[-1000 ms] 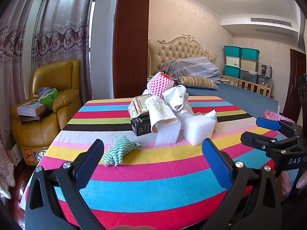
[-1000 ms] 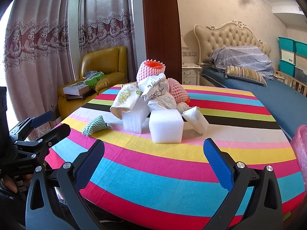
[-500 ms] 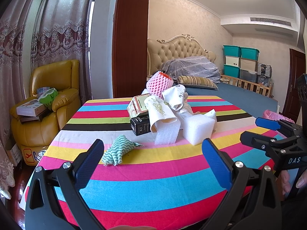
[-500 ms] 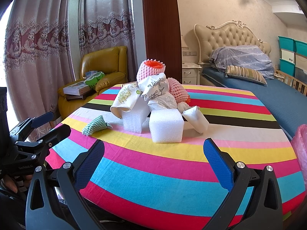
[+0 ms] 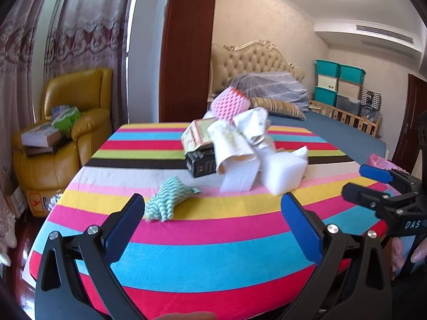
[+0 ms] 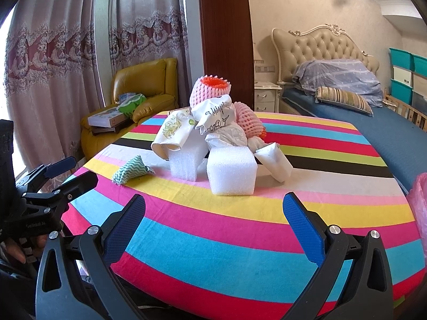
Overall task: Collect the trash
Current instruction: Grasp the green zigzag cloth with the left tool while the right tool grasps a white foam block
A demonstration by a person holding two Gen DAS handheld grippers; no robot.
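A heap of trash sits mid-table: two white foam blocks (image 6: 231, 170), paper cups (image 6: 173, 136), pink foam fruit nets (image 6: 210, 90), a crumpled white bag (image 6: 226, 136), a small black box (image 5: 200, 163) and a printed carton (image 5: 198, 134). A green-white zigzag cloth (image 5: 166, 198) lies apart, left of the heap, also in the right wrist view (image 6: 130, 170). My left gripper (image 5: 213, 224) is open and empty over the near table edge. My right gripper (image 6: 214, 225) is open and empty, short of the nearest foam block.
The round table has a striped cloth (image 6: 240, 240). A pink plastic bag (image 6: 420, 205) hangs off its right edge. A yellow armchair (image 5: 61, 133) with boxes stands far left, a bed (image 6: 360, 112) behind right. A brown pillar (image 5: 186, 48) rises behind the table.
My left gripper's view has tilted and shifted slightly with motion blur; the heap now sits a little further right in it. The right gripper has barely moved.
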